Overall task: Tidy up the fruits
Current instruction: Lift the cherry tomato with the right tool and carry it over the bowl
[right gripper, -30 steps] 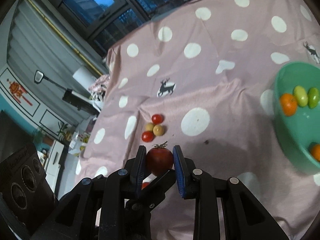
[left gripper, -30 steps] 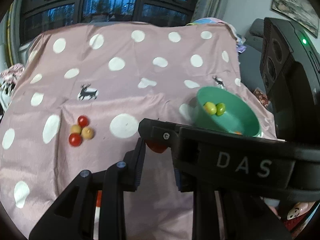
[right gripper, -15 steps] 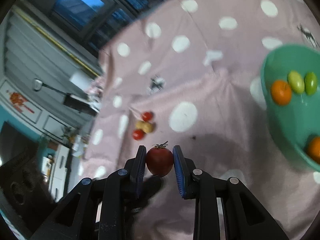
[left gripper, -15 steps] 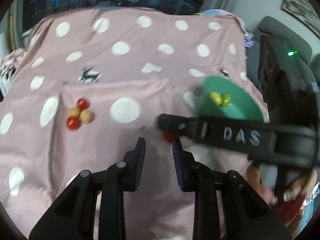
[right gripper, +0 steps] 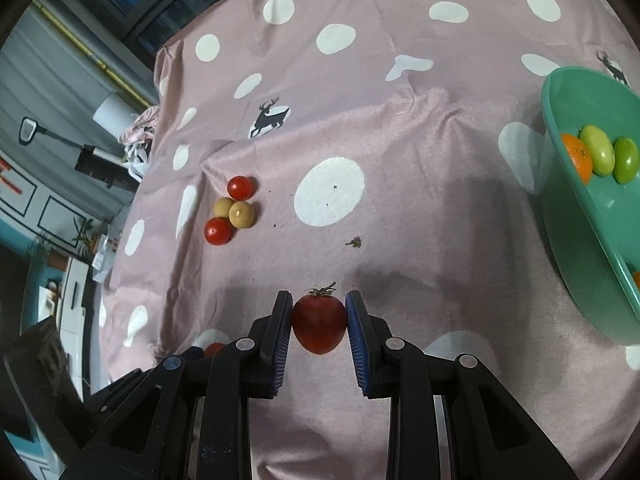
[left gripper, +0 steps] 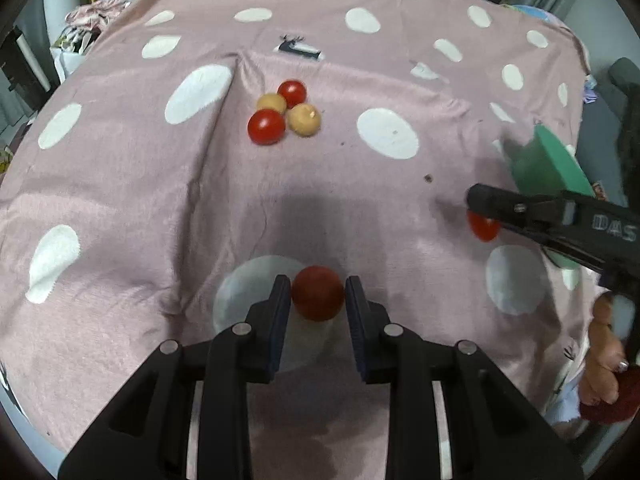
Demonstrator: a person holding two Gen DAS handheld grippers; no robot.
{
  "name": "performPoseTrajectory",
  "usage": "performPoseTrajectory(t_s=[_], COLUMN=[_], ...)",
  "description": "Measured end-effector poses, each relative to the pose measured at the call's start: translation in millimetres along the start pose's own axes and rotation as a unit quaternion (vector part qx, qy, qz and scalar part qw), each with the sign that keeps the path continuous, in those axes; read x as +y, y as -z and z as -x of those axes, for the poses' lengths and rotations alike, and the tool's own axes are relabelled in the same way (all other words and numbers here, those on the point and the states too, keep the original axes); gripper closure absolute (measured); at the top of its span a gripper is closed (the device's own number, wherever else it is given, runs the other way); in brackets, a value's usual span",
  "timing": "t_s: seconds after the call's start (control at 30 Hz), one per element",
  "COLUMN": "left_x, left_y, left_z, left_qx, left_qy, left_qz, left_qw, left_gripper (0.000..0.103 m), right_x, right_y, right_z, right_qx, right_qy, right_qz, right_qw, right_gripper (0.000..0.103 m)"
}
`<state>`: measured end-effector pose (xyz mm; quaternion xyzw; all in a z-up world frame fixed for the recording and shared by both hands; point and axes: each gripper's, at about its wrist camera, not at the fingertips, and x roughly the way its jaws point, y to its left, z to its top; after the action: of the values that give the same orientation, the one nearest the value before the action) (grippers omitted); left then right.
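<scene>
Pink dotted cloth (left gripper: pixel 160 200) covers the table, and its soft, creased surface is the first hazard, because a round fruit set down on it may roll. The left gripper (left gripper: pixel 317 292) points down at a red tomato (left gripper: pixel 317 300) lying near the table's near edge. Its pads sit close against both flanks with no gap I can make out, but I cannot tell whether they press on it. If they only flank it, a lift would likely leave the fruit behind or nudge it toward that edge. If they squeeze hard, the thin skin could split. The right gripper (right gripper: pixel 319 308) pinches a stemmed tomato (right gripper: pixel 319 324) firmly, clear of the cloth. The two tools work near each other, so a careless swing could knock one fruit loose. The teal bowl (right gripper: pixel 580 240) stands at the right edge and holds an orange fruit (right gripper: pixel 578 158) and two green fruits (right gripper: pixel 598 152). A drop from too high might bounce out or bruise them. The cluster of small red and yellow tomatoes (right gripper: pixel 232 210) toward the left edge touch one another, so grabbing one may scatter the rest.
</scene>
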<state>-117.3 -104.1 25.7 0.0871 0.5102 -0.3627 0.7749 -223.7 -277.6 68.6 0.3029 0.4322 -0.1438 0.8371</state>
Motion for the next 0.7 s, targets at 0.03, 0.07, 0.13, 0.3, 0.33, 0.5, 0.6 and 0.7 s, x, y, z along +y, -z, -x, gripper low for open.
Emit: performPoseTrajectory(t_s=[0.03,0.07,0.13,0.3,0.33,0.5,0.6,0.7], left_x=[1,1,0,-14,-25,-76,-108,-142], left_y=[0,1,2,-4,-8,-22,-35,-42], left_z=[-3,-6,-5,12,22,52,56,54], left_qx=[0.003,0.003,-0.010,-0.044,-0.061,-0.126,-0.145,-0.154], left_qy=[0.003,0.005,-0.003,0.025,0.034,0.071,0.094,0.114], left_qz=[0.002,0.000,-0.001,-0.009,-0.021,-0.065,-0.088,-0.117], left_qw=[1.0000,1.0000,0.9999,0.9987,0.9973,0.9872,0.9811,0.9744], left_gripper=[0.075,0.075,0.075,0.076,0.076,0.076,0.076,0.076], right_x=[0,-1,-2,-6,-7,-26,-43,-68], right_y=[0,0,-1,-2,-3,-4,-4,-1], right_z=[1,1,3,14,20,61,83,107], right_qx=[0.000,-0.001,-0.003,-0.018,-0.027,-0.090,-0.129,-0.169], right_qy=[-0.001,-0.001,0.000,-0.005,-0.007,-0.003,0.030,0.056], right_qz=[0.000,-0.001,-0.002,-0.010,-0.012,-0.036,-0.060,-0.097], right_qw=[1.000,1.000,1.000,1.000,1.000,0.995,0.989,0.979], right_gripper=[0.074,0.074,0.074,0.074,0.074,0.074,0.073,0.073])
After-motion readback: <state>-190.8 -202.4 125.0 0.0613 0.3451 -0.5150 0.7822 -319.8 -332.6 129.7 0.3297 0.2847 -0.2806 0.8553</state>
